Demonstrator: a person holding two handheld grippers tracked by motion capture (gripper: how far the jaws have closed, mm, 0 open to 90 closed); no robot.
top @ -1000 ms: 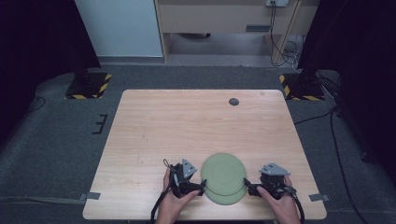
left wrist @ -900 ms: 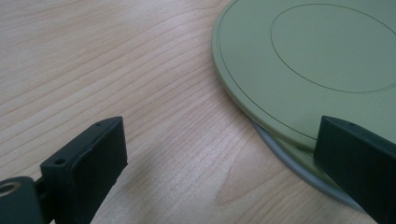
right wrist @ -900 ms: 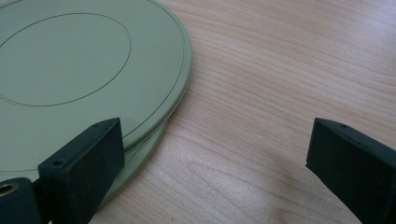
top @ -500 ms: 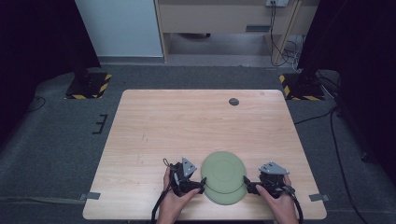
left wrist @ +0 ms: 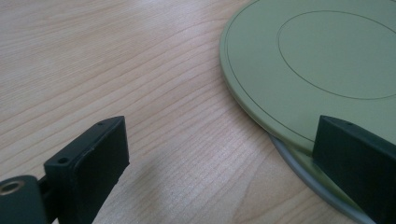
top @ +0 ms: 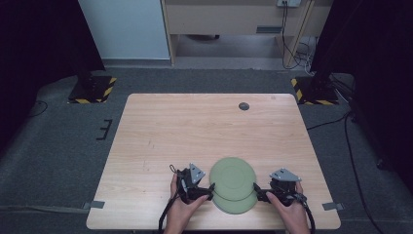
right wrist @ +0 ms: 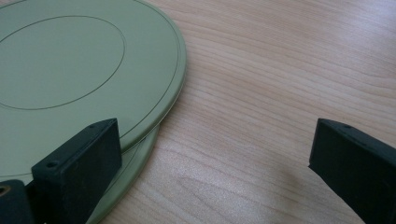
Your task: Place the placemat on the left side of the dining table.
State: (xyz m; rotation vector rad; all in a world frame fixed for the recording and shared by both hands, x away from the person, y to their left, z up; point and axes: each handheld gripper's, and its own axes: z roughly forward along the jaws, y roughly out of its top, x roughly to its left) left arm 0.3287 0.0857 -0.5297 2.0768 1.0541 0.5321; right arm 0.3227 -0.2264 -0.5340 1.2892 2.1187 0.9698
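A pale wooden counter (top: 195,141) stands on grey carpet. Near its front edge lie two flat, round, sage-green plates (top: 233,178), the upper one resting offset on the lower. The left tongs (top: 202,191) and right tongs (top: 260,192) flank them, both spread open and gripping nothing. The plates look rigid, smooth and probably slippery, perhaps chippable; pinching the overhanging rim seems best.

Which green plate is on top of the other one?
The farther green plate is on top. Its whole round face shows, and it covers most of the nearer plate, which peeks out beneath it at the table's near edge.
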